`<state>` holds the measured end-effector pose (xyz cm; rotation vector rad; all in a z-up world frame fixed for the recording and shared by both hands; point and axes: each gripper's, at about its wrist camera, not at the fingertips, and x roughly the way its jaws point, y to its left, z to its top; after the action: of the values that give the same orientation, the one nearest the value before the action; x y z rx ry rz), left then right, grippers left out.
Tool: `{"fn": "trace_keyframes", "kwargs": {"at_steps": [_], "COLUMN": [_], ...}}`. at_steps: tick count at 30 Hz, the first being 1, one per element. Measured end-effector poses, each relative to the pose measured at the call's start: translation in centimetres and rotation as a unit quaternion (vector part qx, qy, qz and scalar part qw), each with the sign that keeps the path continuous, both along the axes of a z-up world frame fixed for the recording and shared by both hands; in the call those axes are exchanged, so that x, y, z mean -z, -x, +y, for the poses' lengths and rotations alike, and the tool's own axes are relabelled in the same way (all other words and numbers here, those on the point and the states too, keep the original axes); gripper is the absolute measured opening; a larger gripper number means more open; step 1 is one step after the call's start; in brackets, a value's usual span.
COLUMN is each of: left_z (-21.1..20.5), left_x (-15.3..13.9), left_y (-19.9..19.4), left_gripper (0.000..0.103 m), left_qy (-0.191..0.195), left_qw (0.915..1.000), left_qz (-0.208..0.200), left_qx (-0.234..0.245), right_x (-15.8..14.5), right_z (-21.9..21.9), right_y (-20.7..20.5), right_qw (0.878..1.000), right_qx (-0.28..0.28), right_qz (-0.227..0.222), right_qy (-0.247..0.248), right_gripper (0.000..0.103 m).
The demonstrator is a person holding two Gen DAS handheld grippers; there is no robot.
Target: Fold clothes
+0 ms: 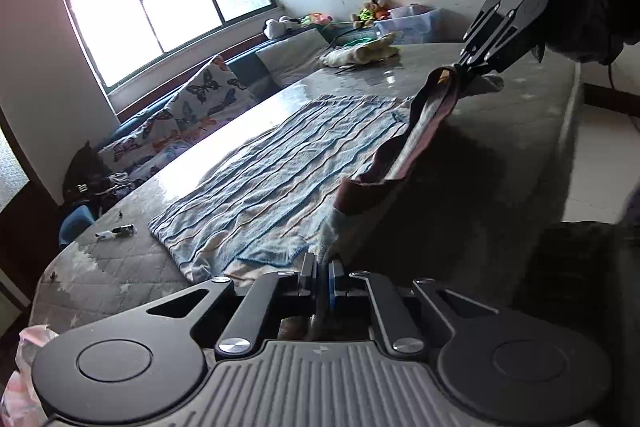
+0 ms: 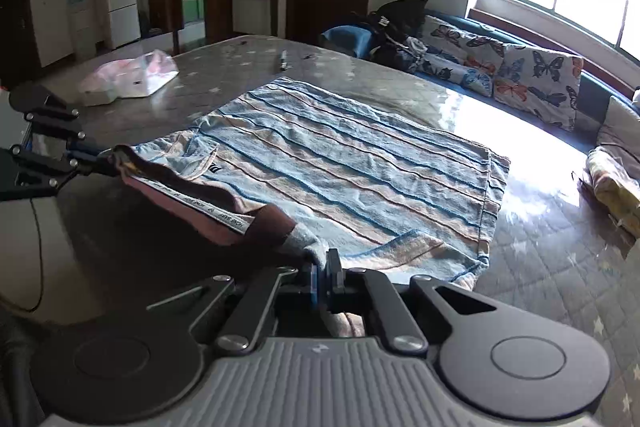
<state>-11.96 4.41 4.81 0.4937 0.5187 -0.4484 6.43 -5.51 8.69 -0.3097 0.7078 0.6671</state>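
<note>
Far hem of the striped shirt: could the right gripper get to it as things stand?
Probably not directly. The right gripper is shut on the striped shirt at its near edge, beside the brown collar. The far hem lies flat and uncovered on the mattress, so releasing first would leave a clear path.

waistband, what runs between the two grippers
The brown waistband spans from left gripper to right gripper, lifted, both shut on it; right wrist view.

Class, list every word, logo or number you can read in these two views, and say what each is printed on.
White tape inside the brown waistband: repeated printed lettering, too small and blurred to read.
Striped shorts: a small dark logo near the pocket, not legible.
Nothing else carries readable text.
</note>
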Motion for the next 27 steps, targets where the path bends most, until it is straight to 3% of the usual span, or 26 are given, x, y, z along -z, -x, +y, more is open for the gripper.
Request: {"fn": "trace_keyframes", "kwargs": {"at_steps": [5,13,19,27], "left_z": [-0.2,0.2,1.3,2.6], "left_x": [-0.8,-1.5,-3.4,-4.4], "left_y": [2.2,-0.4,-5.4,-14.4], "left_gripper": [0.005,0.004,0.004,0.004], "left_qy": [0.000,0.015,0.032,0.034], "left_qw": [0.9997,0.9997,0.9976,0.9944], "left_qz": [0.017,0.000,-0.020,-0.025], "left_qx": [0.016,-0.021,-0.059,-0.097], "right_x": [-0.8,-1.5,-3.1,-4.1], "right_z": [-0.9,-0.4,0.1,2.1], "right_y": [2.0,0.9,-2.5,-11.1], "right_qw": [0.999,1.000,1.000,0.999], "right_qx": [-0.024,-0.020,-0.025,-0.015], "right_qz": [0.021,0.007,-0.004,-0.011], "right_qy": [0.010,0.013,0.016,0.028], "right_gripper": [0.003,0.003,0.003,0.003]}}
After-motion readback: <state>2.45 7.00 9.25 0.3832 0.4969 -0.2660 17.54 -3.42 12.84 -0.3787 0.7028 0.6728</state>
